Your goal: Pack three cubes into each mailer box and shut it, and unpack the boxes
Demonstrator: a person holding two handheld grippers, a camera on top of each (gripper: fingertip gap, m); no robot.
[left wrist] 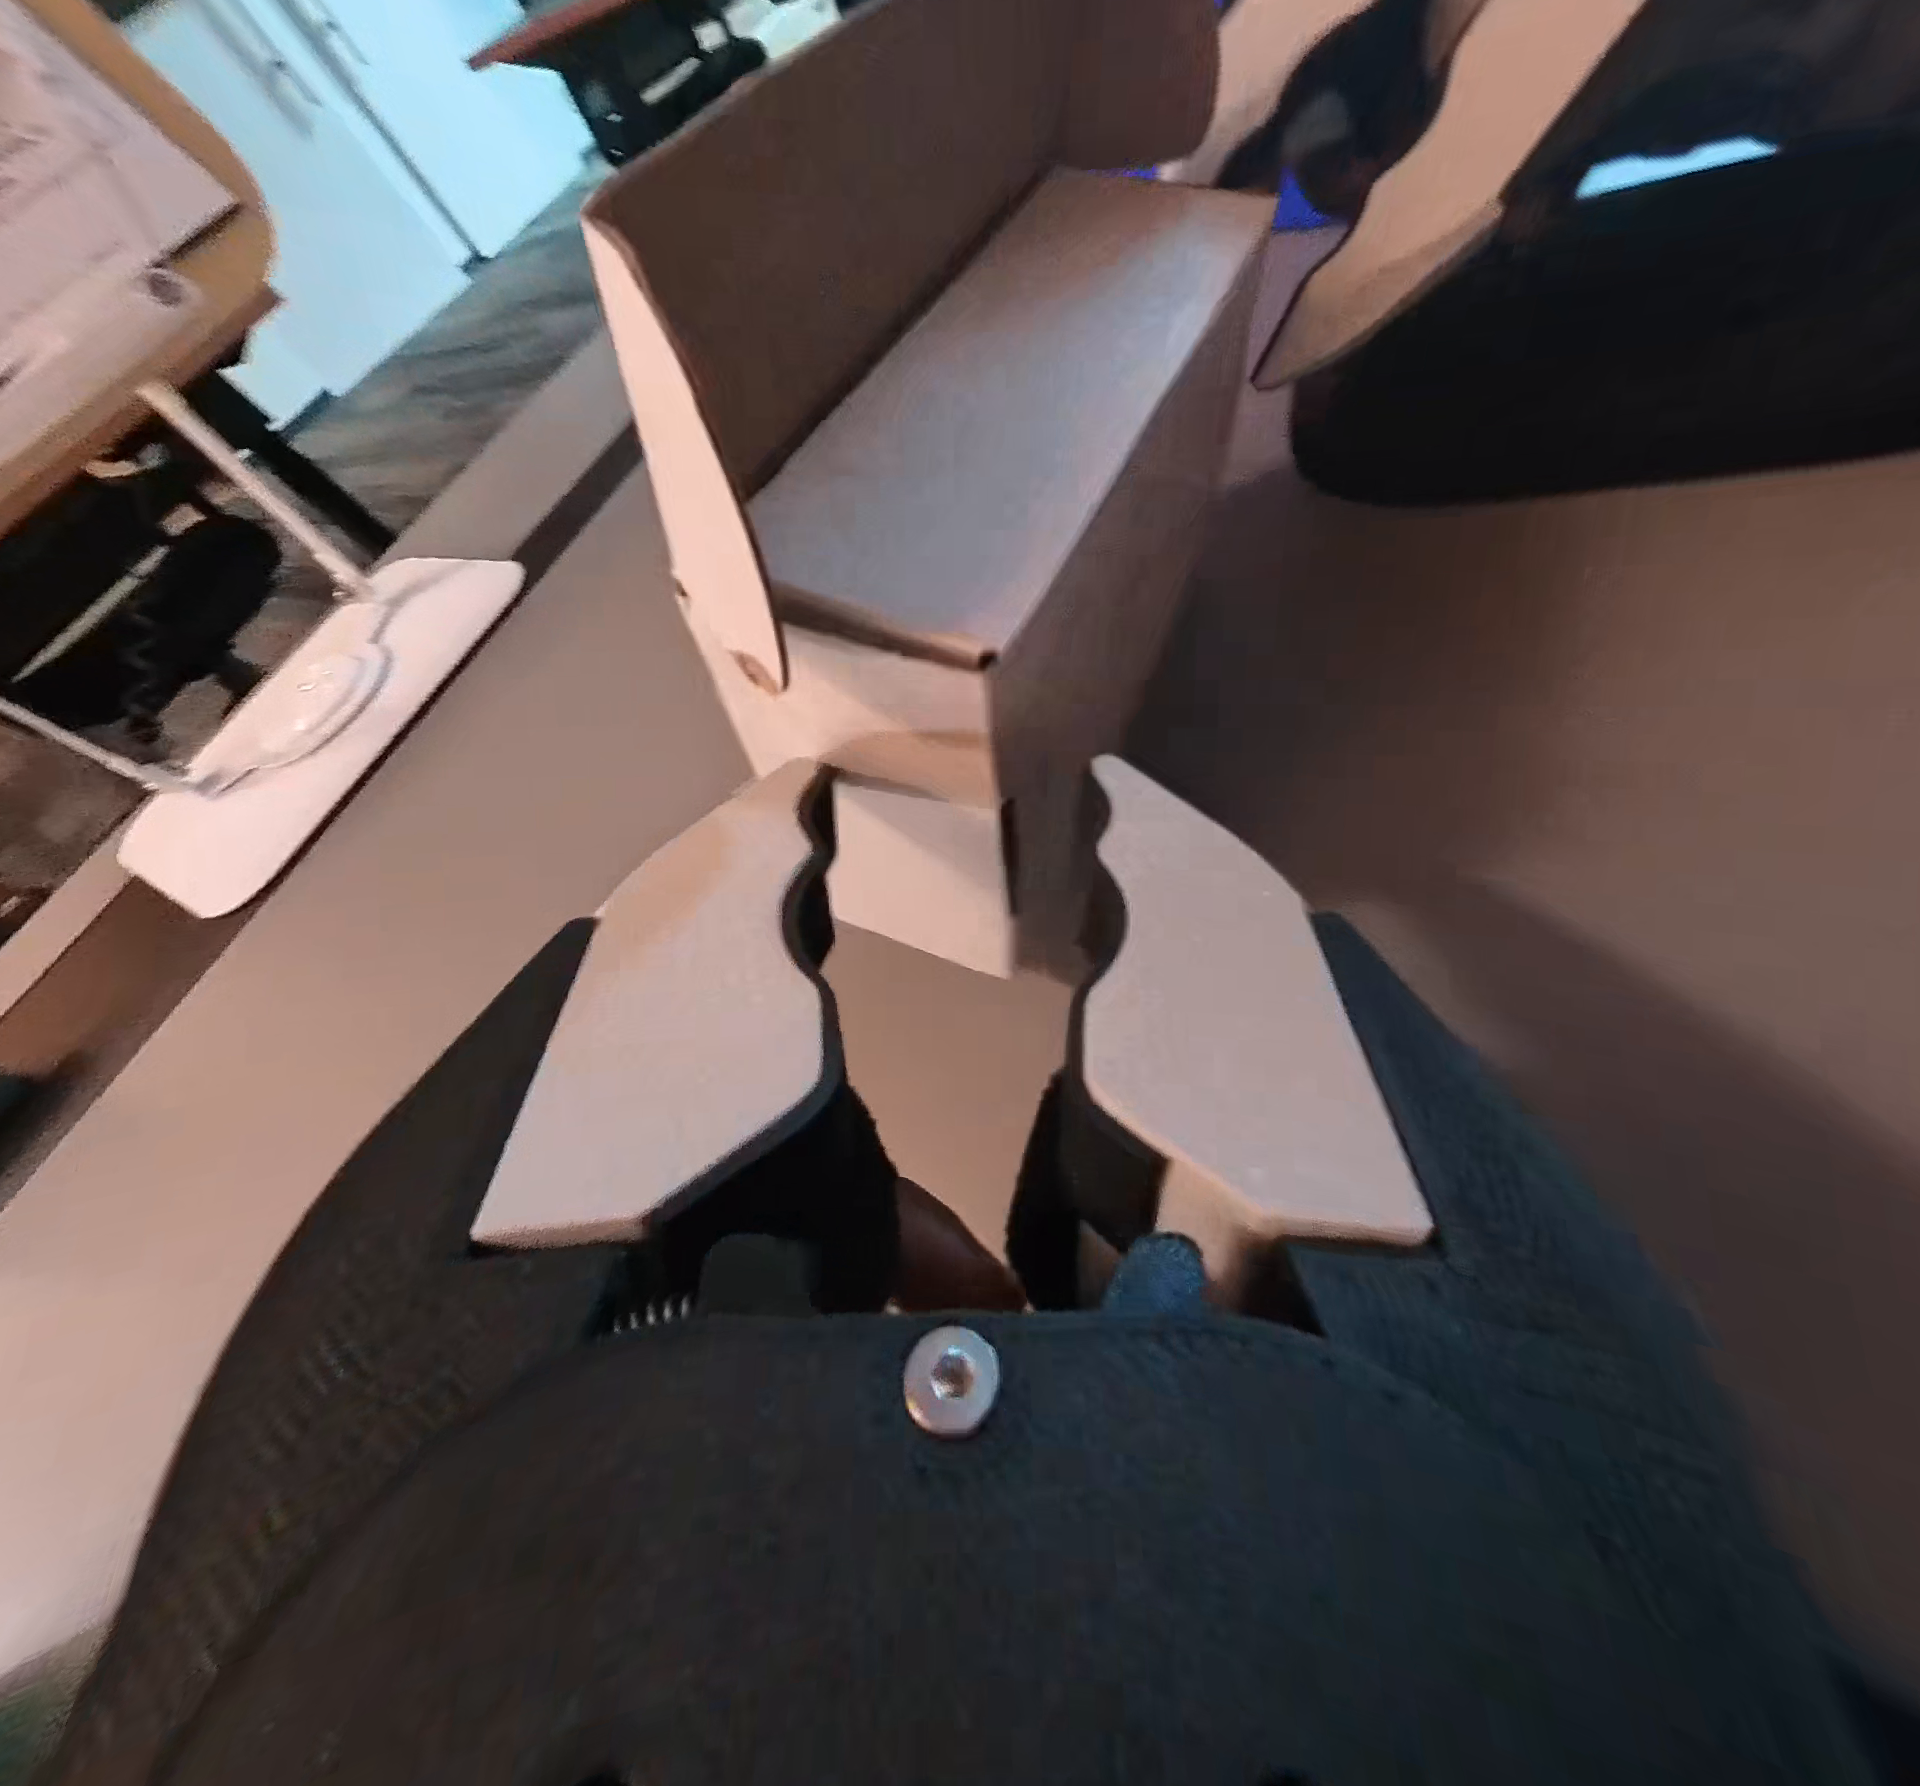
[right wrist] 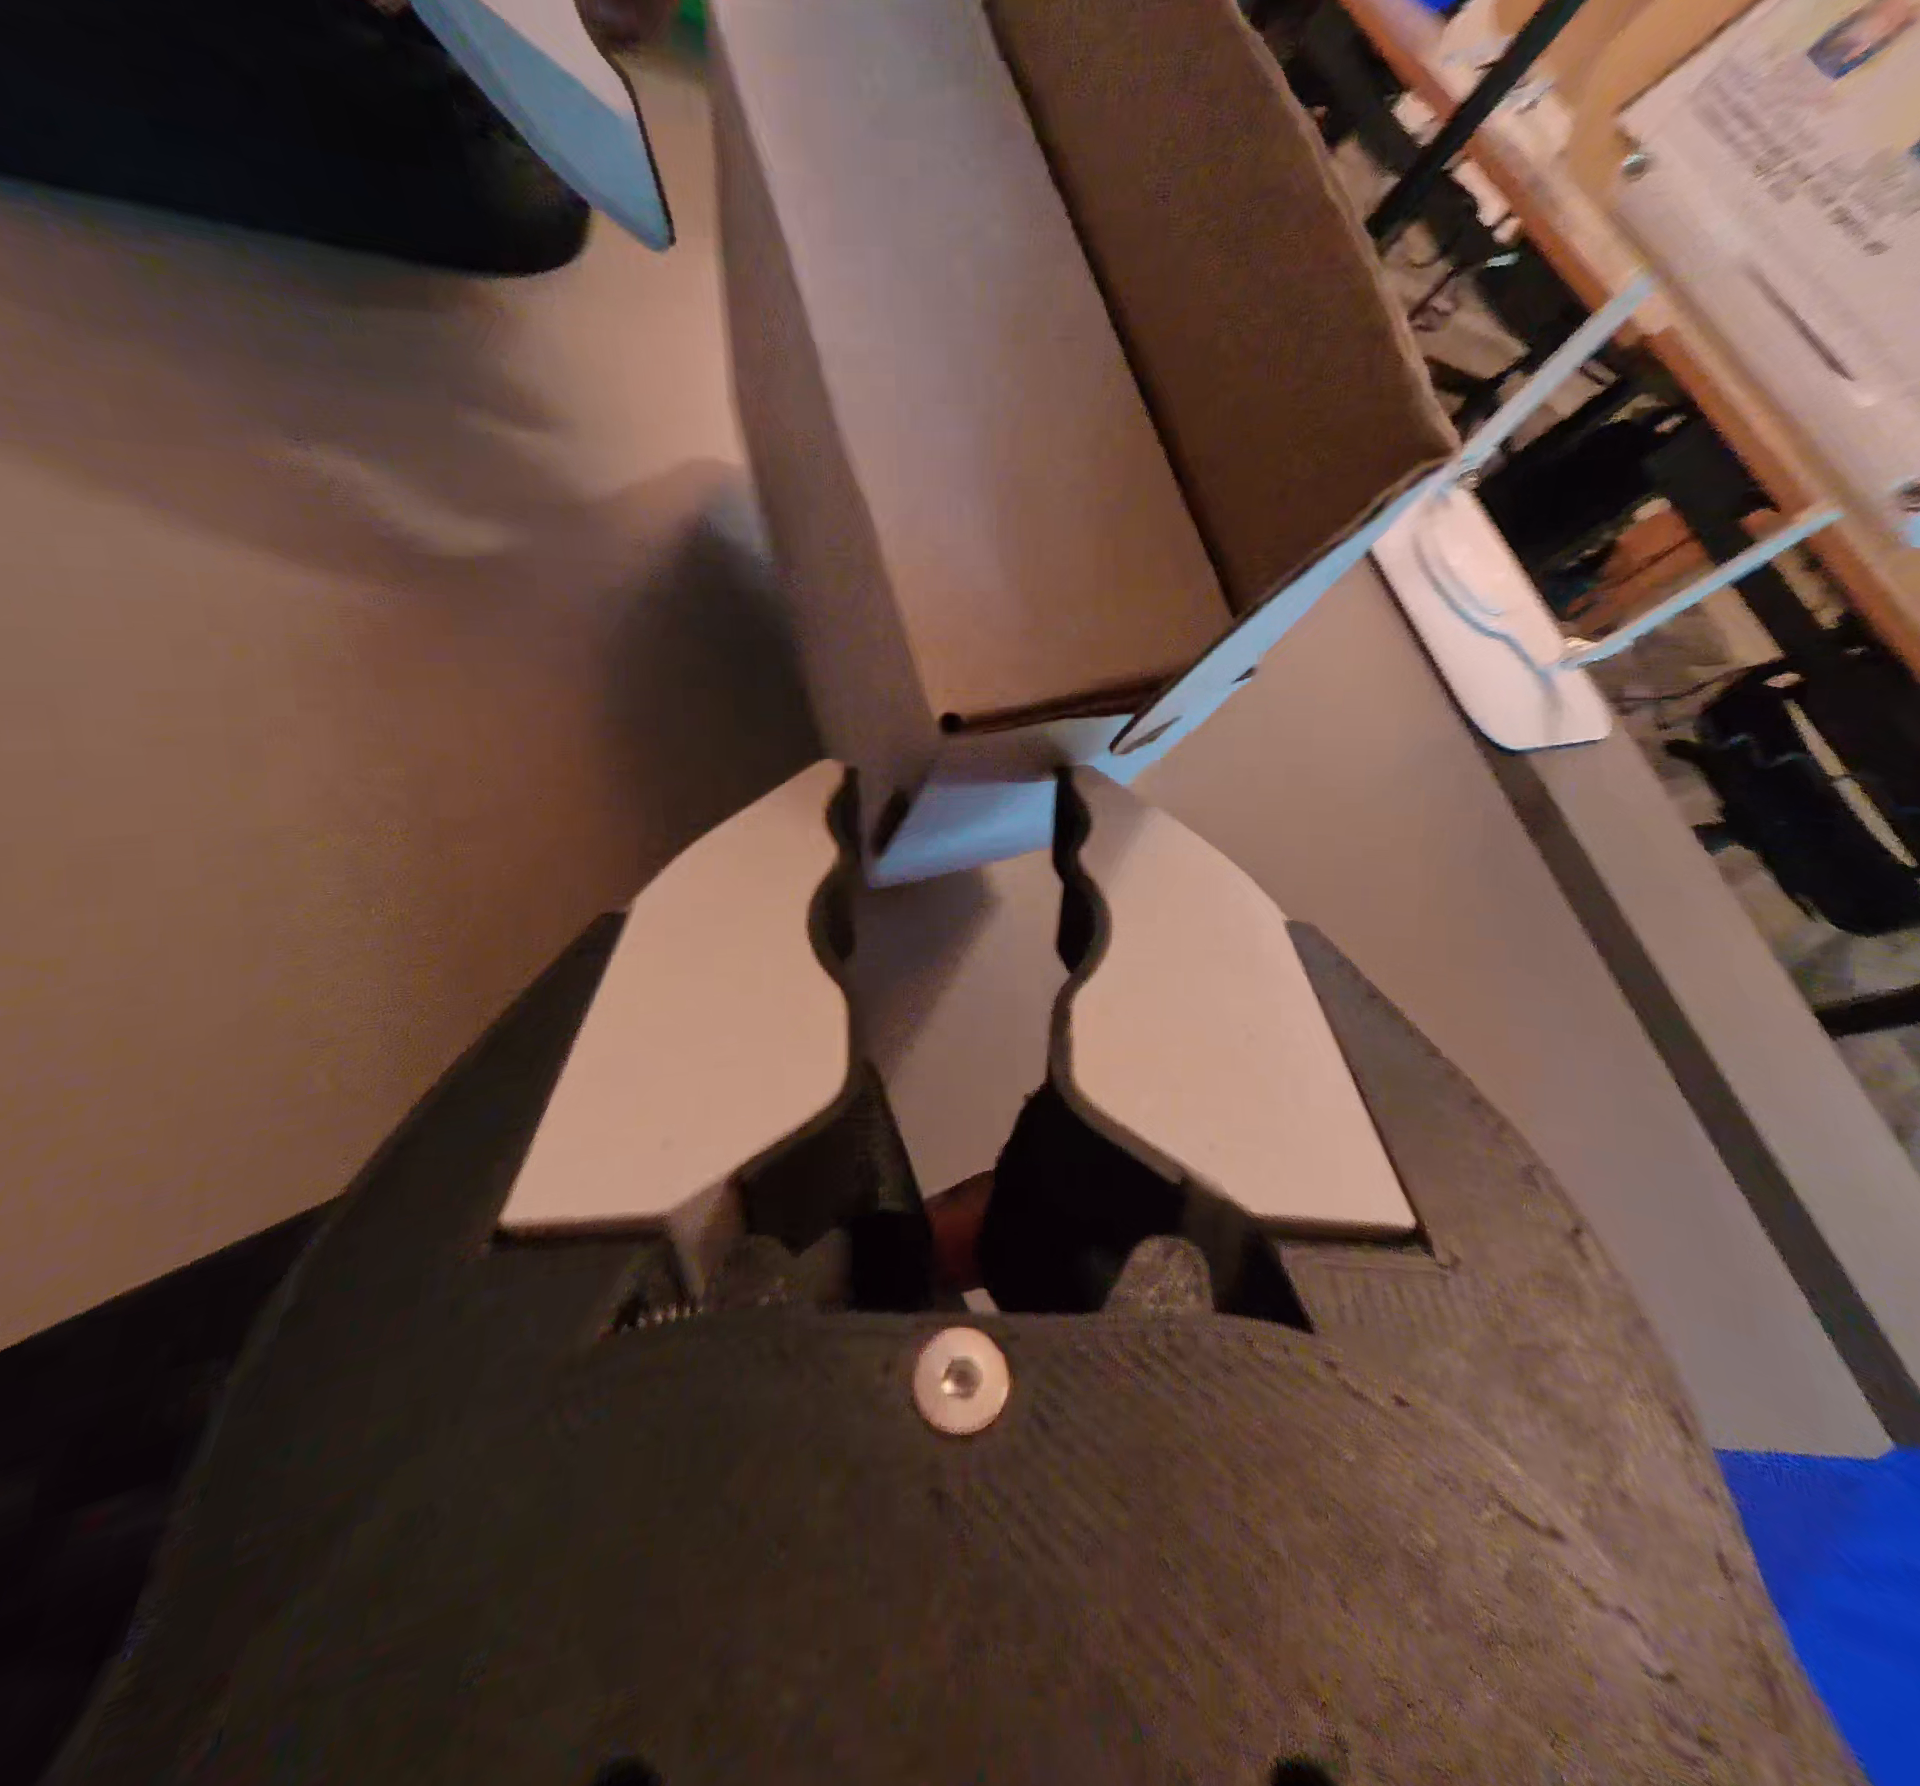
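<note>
The left claw (left wrist: 961, 863) holds one end of the box (left wrist: 997, 448). The right claw (right wrist: 956, 832) holds the other end, above the worktop (left wrist: 1558, 749).

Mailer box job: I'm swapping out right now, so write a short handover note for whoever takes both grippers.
Left gripper: closed on a cardboard flap at one end of the mailer box.
Right gripper: closed on the flap at the opposite end of the same box.
Box: on the brown table, long lid flap standing up; an inner panel covers the cavity, so no cubes can be seen.
Done: cannot tell if it is packed.
Left: check contents, then tuck the flaps and shut, or unpack.
</note>
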